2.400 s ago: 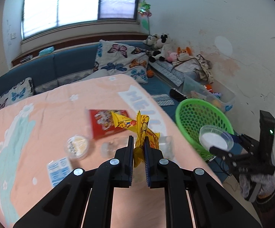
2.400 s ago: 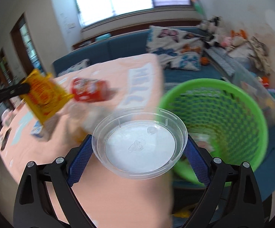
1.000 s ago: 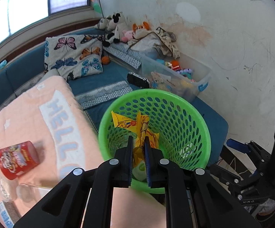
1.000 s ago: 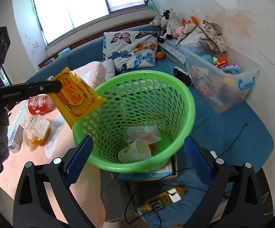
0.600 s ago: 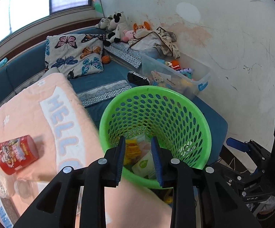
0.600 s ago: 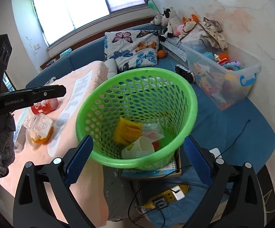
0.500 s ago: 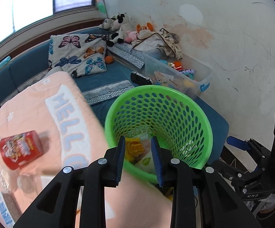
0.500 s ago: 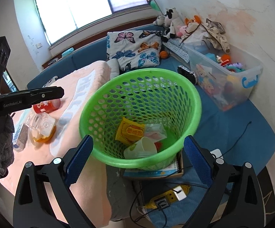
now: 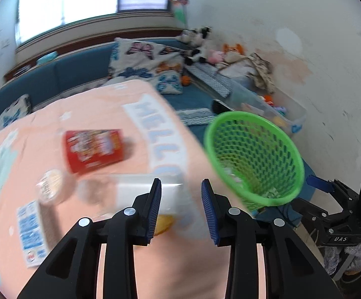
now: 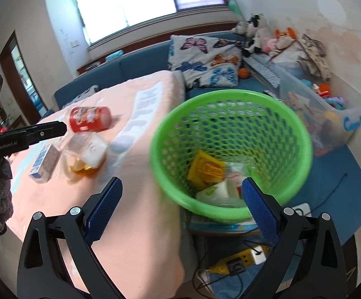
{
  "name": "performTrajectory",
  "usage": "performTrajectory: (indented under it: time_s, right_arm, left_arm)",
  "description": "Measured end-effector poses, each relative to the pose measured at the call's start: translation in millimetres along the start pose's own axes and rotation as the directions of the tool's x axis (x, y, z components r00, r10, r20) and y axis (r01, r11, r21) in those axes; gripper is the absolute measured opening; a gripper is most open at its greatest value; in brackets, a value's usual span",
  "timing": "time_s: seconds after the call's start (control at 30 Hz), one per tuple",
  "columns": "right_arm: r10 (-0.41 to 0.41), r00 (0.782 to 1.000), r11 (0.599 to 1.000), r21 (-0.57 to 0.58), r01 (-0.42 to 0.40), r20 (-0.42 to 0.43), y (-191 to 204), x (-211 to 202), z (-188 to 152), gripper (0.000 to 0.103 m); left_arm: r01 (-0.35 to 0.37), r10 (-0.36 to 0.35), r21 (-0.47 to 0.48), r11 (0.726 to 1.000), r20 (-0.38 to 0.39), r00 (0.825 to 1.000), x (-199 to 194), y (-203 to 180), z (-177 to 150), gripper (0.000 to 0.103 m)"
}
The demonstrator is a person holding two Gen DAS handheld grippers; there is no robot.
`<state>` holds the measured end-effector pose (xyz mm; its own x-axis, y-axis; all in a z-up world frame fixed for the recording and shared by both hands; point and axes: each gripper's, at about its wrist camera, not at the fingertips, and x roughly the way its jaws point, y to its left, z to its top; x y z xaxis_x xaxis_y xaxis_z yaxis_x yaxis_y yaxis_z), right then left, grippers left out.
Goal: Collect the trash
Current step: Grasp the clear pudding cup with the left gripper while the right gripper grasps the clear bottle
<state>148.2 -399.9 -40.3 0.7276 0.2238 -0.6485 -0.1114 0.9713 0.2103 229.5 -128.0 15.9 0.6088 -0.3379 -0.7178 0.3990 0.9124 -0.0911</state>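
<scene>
The red snack can [image 9: 93,149] lies on its side on the peach tablecloth [image 9: 100,104], its long axis running across the left wrist view, roughly crosswise to the way my left gripper [image 9: 181,205] points. It sits ahead and to the left of that gripper, with a clear plastic container [image 9: 145,194] between them, just beyond the fingertips. A round lidded cup [image 9: 52,186] and a small blue-and-white carton [image 9: 31,231] lie further left on the cloth.

My left gripper is the nearer one — in the right wrist view its black finger reaches almost to the can [image 10: 90,119], while my right gripper [image 10: 181,204] hangs over the table edge beside the green basket [image 10: 230,99]. I judge the left hand the likelier one for the next pickup.

The left jaws have just been opening and now stand partly apart with nothing between them. The right jaws are spread wide and empty.

Compared with a second ago, the yellow wrapper [image 10: 206,169] has left the left gripper and lies inside the basket beside a white cup [image 10: 217,190] — and the left view has swung from the basket back over the table.
</scene>
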Motion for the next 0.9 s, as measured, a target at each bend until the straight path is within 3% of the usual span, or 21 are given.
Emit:
performTrajectory:
  time_s: [0.33, 0.57, 0.73, 0.8, 0.9]
  right_arm:
    - [0.11, 0.993, 0.989, -0.089, -0.114, -0.045, 60, 33, 11, 0.095]
    - [0.154, 0.985, 0.975, -0.147, -0.165, -0.082, 93, 57, 20, 0.092]
    - [0.162, 0.983, 0.972, -0.161, -0.174, -0.085, 100, 63, 24, 0.092]
    - [0.159, 0.984, 0.972, -0.163, -0.171, -0.085, 99, 63, 24, 0.092]
    - [0.151, 0.985, 0.973, -0.161, -0.164, -0.086, 96, 63, 23, 0.092]
  left_arm:
    - [-0.093, 0.095, -0.148, 0.985, 0.011, 0.995, -34, 79, -31, 0.033]
    - [-0.116, 0.118, -0.173, 0.978, 0.001, 0.993, -44, 103, -47, 0.033]
    - [-0.088, 0.087, -0.141, 0.986, -0.012, 0.996, -45, 102, -58, 0.033]
    - [-0.065, 0.063, -0.125, 0.99, -0.018, 0.998, -41, 98, -60, 0.048]
    - [-0.038, 0.036, -0.097, 0.995, -0.025, 0.999, -32, 88, -61, 0.051]
